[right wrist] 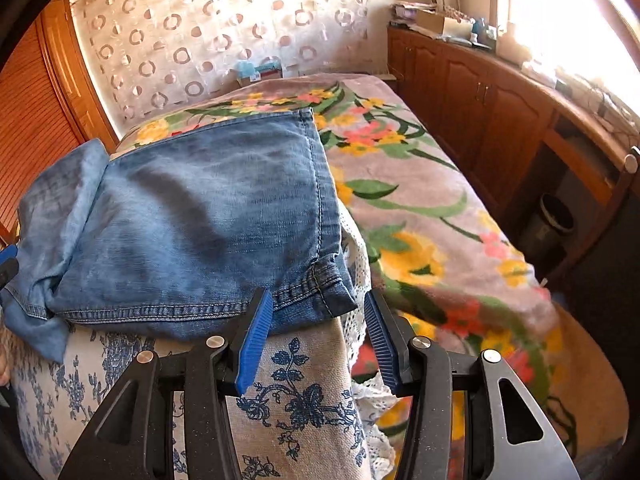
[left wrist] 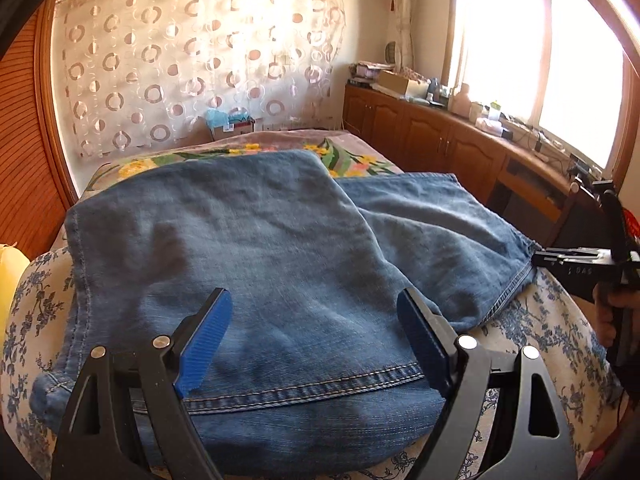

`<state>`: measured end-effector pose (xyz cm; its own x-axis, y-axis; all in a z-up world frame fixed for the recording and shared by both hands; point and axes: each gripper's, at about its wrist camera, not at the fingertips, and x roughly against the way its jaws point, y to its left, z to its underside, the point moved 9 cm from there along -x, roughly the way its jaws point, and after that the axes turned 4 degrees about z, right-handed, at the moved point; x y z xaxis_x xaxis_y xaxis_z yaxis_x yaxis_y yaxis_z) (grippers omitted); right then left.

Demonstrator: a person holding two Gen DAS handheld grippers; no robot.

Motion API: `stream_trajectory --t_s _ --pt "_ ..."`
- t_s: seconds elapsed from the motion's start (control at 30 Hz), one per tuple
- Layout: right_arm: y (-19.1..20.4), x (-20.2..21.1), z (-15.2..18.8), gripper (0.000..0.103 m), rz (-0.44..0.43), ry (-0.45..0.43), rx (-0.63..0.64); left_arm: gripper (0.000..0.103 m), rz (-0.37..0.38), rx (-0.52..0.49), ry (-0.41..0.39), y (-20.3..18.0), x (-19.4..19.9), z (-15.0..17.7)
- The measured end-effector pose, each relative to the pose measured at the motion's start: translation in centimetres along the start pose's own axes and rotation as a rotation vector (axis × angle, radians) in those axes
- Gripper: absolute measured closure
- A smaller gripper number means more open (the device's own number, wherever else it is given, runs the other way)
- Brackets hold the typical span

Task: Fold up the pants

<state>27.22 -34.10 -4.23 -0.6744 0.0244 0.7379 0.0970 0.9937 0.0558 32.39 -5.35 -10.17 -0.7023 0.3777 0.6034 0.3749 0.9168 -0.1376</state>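
Jeans [left wrist: 256,240] folded, lying on blue-flowered cloth [right wrist: 304,392] on bed [right wrist: 432,216]. Left tongs [left wrist: 314,344] spread wide above jeans, nothing pinched. Right tongs [right wrist: 316,336] half spread at jeans' hem corner, pads not touching denim.

Home bedroom: bed [right wrist: 432,216], curtain [left wrist: 200,60]

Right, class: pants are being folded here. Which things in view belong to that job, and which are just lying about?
Belongs to the job:
- jeans
- left gripper
- right gripper

Just lying about:
- floral blanket
- cardboard box
- dark bin
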Motion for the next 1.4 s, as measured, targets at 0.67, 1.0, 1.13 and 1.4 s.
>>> stream_trajectory --t_s 0.67,1.0,1.13,1.4 --pt "4.1 4.3 -3.4 0.090 -0.124 -0.162 0.051 0.018 -0.047 -0.001 -0.001 0.7 1.2 -0.3" --pt "12.5 7.5 -4.8 0.090 -0.295 -0.253 0.207 0.018 -0.097 0.013 -0.009 2.2 3.9 0.0" --pt "15.1 8.3 -5.1 0.090 -0.337 -0.274 0.262 0.018 -0.119 0.030 -0.013 3.4 4.9 0.2" --pt "19.3 9.5 -6.1 0.090 -0.411 -0.312 0.327 0.018 -0.160 0.050 -0.022 5.4 6.5 0.8"
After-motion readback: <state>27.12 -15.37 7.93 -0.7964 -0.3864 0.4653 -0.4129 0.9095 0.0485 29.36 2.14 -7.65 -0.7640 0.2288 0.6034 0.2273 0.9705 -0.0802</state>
